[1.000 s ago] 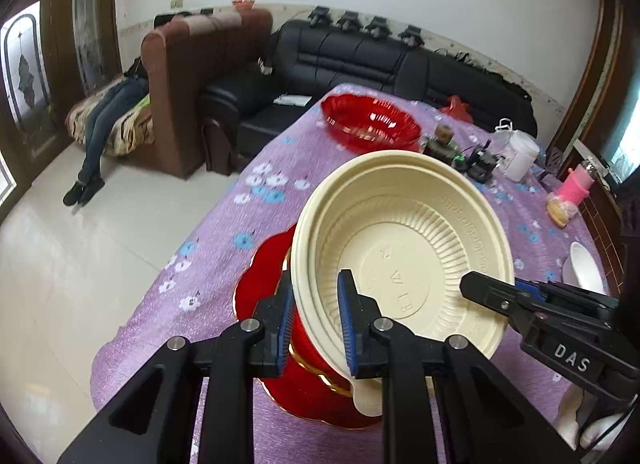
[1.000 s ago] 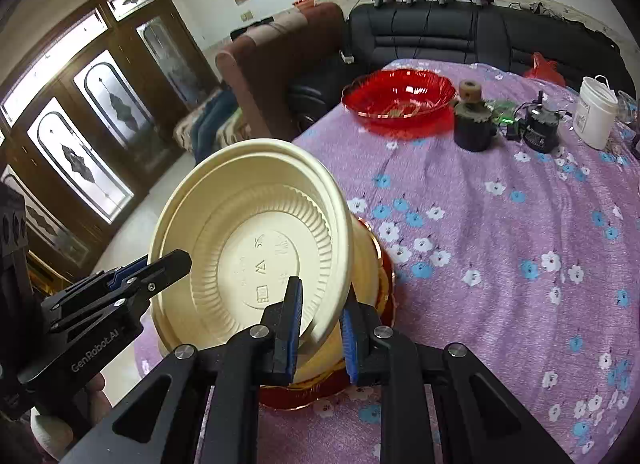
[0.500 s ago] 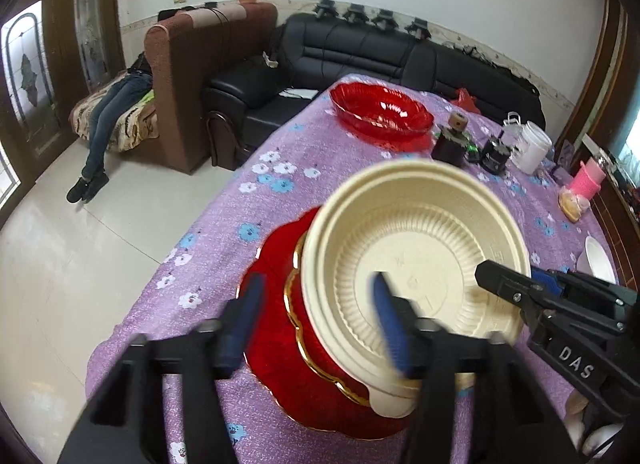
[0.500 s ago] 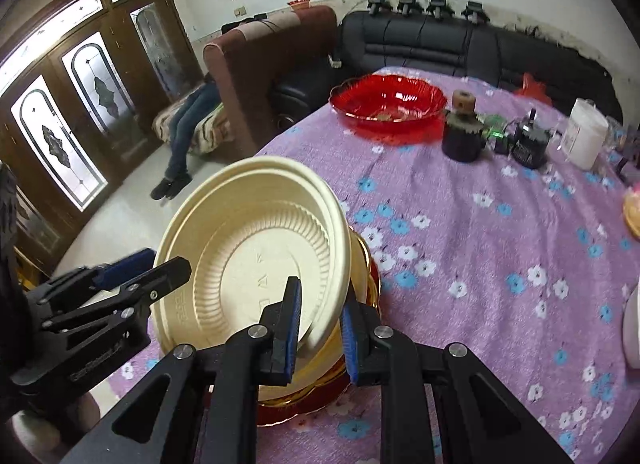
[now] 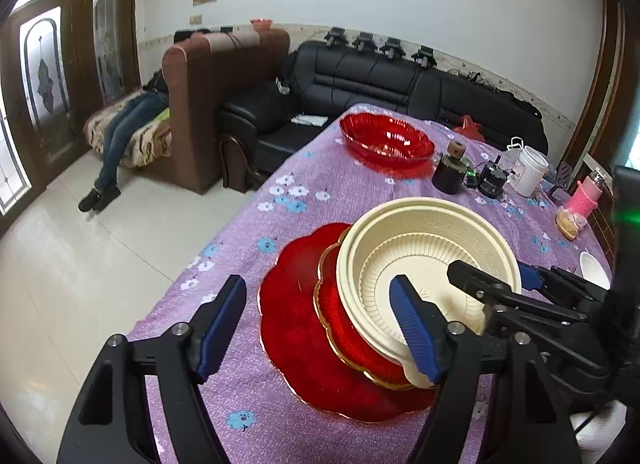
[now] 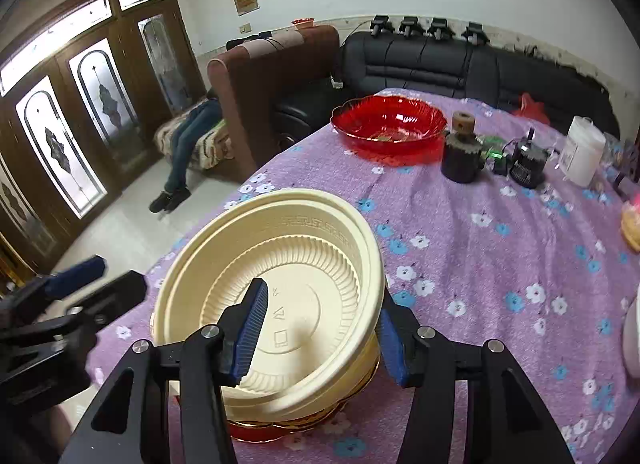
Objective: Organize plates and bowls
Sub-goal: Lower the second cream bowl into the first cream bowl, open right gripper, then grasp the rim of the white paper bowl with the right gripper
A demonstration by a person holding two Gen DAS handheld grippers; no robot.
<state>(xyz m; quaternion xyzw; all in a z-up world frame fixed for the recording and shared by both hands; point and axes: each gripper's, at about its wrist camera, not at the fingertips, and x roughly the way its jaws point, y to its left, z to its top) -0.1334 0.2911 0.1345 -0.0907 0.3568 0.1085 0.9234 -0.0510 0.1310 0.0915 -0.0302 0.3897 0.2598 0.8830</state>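
A cream plastic bowl (image 5: 428, 256) rests in a stack on a gold-rimmed red bowl (image 5: 352, 328) and a wide red plate (image 5: 296, 328) on the purple flowered table. My left gripper (image 5: 320, 324) is open, its jaws wide apart astride the stack's left side. My right gripper (image 6: 320, 328) is open, its jaws either side of the cream bowl's (image 6: 280, 288) near rim; it also shows in the left wrist view (image 5: 496, 296). A large red bowl (image 5: 386, 140) stands at the table's far end.
Beyond the stack stand a dark jar (image 5: 450, 172), a small black device (image 5: 492, 180), a white tub (image 5: 528, 172) and a pink cup (image 5: 584, 196). A white dish (image 5: 594, 264) lies at right. The table's left edge (image 5: 240, 220) drops to tiled floor; sofas stand behind.
Both grippers have opened and let go of the cream bowl, which has settled from tilted to level on the stack. The left gripper has pulled back a little.
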